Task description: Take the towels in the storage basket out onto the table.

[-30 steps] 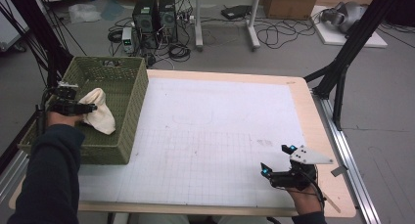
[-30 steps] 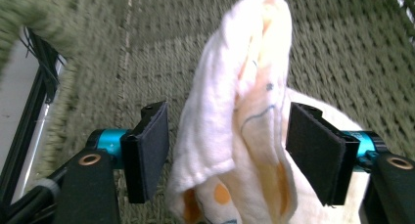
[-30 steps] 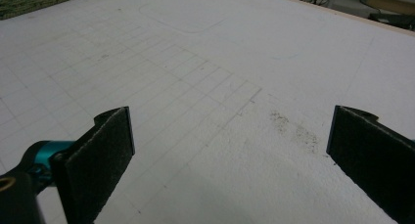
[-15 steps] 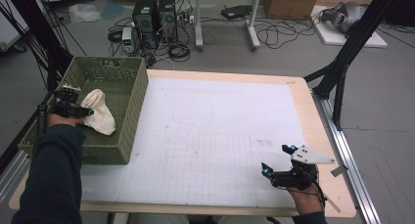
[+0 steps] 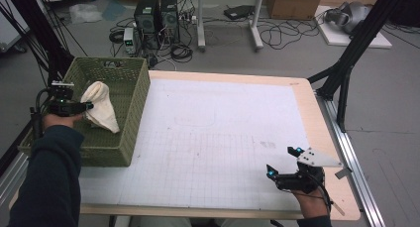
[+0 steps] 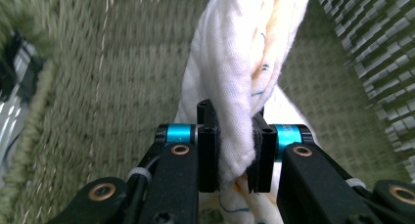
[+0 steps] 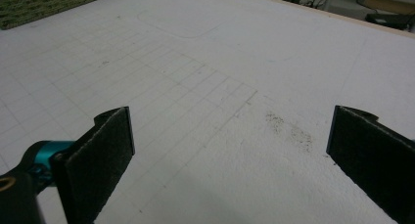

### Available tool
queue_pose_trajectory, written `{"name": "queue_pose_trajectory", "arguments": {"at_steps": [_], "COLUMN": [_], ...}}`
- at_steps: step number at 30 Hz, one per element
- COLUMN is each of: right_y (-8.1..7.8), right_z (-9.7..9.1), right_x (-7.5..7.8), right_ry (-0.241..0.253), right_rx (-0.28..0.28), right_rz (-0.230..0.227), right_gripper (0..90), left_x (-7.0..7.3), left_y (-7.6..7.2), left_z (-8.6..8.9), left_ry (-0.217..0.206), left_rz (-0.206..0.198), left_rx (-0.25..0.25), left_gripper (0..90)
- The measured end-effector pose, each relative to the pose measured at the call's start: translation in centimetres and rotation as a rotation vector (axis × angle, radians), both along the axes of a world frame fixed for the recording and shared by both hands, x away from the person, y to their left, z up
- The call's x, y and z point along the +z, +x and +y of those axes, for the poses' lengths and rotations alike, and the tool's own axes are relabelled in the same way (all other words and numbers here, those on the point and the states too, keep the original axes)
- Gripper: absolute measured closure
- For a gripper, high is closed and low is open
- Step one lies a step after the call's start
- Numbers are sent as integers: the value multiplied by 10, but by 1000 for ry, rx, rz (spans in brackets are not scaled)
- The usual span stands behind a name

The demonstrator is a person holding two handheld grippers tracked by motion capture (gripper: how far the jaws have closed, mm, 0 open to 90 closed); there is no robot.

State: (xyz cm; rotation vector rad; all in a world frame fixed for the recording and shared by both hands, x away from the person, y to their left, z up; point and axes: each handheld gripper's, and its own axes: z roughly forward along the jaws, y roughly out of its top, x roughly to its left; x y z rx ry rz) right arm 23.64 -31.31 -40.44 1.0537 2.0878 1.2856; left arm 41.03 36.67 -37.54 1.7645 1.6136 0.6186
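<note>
On the white gridded table mat [image 5: 218, 138], a green woven basket [image 5: 131, 133] holds a cream cloth [image 5: 101, 108]. The left gripper [image 6: 234, 153] has just closed, pinching one fold (a thin bite that may slip when lifted); the right gripper [image 5: 283, 162] gapes empty, far from the basket.

left gripper [image 6: 234, 155]: black jaws, teal collars, brass-coloured screws, black cable | right gripper [image 5: 286, 163]: black body, dark felt-like pads [image 7: 100, 150], teal collar, small blue lights at tips, grey three-cornered plate on top, trailing cable | sleeves [image 5: 49, 182]: dark blue-green, long, both forearms
</note>
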Motion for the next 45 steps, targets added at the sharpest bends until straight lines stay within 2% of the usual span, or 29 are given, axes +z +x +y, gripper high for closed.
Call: {"name": "queue_pose_trajectory", "arguments": {"at_steps": [1, 2, 3, 5, 6, 9, 11, 15, 16, 20, 21, 24, 25, 28, 29, 31, 32, 34, 35, 36, 39, 45], "right_y": [0, 0, 0, 0, 0, 0, -1, 0, 0, 0, 1, 1, 1, 2, 2, 2, 2, 3, 3, 3, 2, 3], "right_z": [0, -1, -1, -2, -2, -2, -2, -1, -1, 0, 0, 1, 2, 3, 4, 5, 5, 6, 7, 7, 8, 8], "right_x": [0, 0, 1, 1, 1, 2, 3, 3, 3, 3, 3, 3, 3, 3, 3, 3, 3, 3, 3, 3, 3, 3], "right_ry": [0, 6, 15, 30, 35, 43, 42, 45, 45, 56, 55, 54, 56, 53, 50, 47, 46, 45, 45, 45, 45, 42], "right_rx": [0, 1, 1, 0, 0, -1, 0, 4, 4, 5, 6, 9, 10, 12, 17, 20, 21, 24, 25, 25, 28, 29], "right_rz": [0, -5, -4, -2, -4, -6, -8, -7, -7, -5, -5, -10, -7, -9, -11, -11, -14, -12, -12, -12, -12, -13], "right_gripper": [29, 28, 28, 28, 28, 28, 28, 29, 29, 28, 28, 28, 28, 28, 28, 28, 28, 29, 28, 28, 28, 28], "left_x": [3, 8, 8, 15, 15, 21, 25, 34, 34, 43, 46, 50, 53, 59, 59, 66, 66, 73, 80, 80, 91, 107], "left_y": [-1, -5, -5, -10, -10, -15, -19, -28, -28, -37, -42, -47, -52, -60, -60, -68, -68, -73, -77, -77, -83, -91], "left_z": [0, -2, -2, -3, -3, -3, -3, -2, -2, -2, -2, -2, -3, -6, -6, -11, -11, -14, -18, -18, -25, -46], "left_ry": [-15, -30, -30, -44, -44, -71, -74, -82, -82, -108, -113, -114, -122, -137, -137, -164, -164, -180, -199, -199, -213, -211], "left_rz": [-17, -55, -55, -101, -101, -130, -153, -216, -216, -282, -310, -332, -359, -394, -394, -432, -432, -458, -487, -487, -521, -576], "left_rx": [-3, -7, -7, -19, -19, -12, -7, -14, -14, -26, -31, -36, -45, -63, -63, -83, -83, -92, -107, -107, -136, -198], "left_gripper": [781, 781, 781, 781, 782, 782, 782, 784, 784, 784, 785, 785, 785, 785, 785, 785, 785, 785, 785, 786, 786, 786]}}
